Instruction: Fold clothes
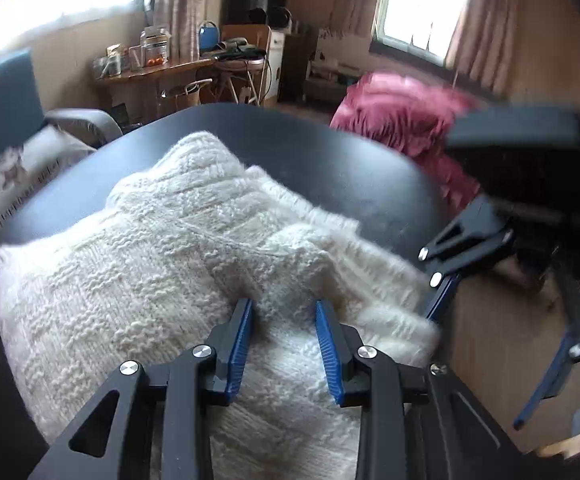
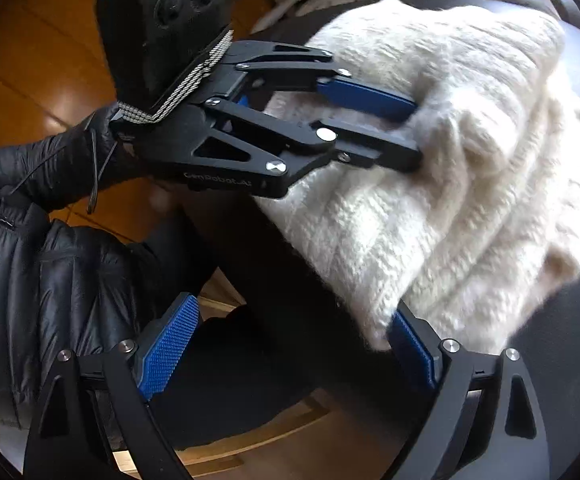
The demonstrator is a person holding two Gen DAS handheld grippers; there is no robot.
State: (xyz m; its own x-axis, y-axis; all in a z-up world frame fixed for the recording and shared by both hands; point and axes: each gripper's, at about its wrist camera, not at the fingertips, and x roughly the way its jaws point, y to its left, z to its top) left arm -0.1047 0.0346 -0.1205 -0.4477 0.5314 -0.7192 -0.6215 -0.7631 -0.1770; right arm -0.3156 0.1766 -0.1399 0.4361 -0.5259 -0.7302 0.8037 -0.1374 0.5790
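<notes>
A chunky white knit sweater (image 1: pixel 150 260) lies bunched in thick folds on a round black table (image 1: pixel 329 160). My left gripper (image 1: pixel 284 316) is half closed on a raised fold of it near the front edge, with knit filling the gap between the blue pads. From the right wrist view the same left gripper (image 2: pixel 415 130) digs into the sweater (image 2: pixel 469 160) from the left side. My right gripper (image 2: pixel 293 312) is open wide at the table's rim; its right finger touches the sweater's near corner, the left finger hangs free. In the left wrist view, that right gripper (image 1: pixel 473 371) sits beside the sweater's right edge.
A person's black puffy sleeve (image 2: pixel 30 280) reaches in from the left over a wooden floor (image 2: pixel 30 60). Beyond the table are a maroon quilt (image 1: pixel 401 120), a cluttered wooden desk (image 1: pixel 150 68), a blue seat (image 1: pixel 2 96) and a printed cushion (image 1: pixel 22 176).
</notes>
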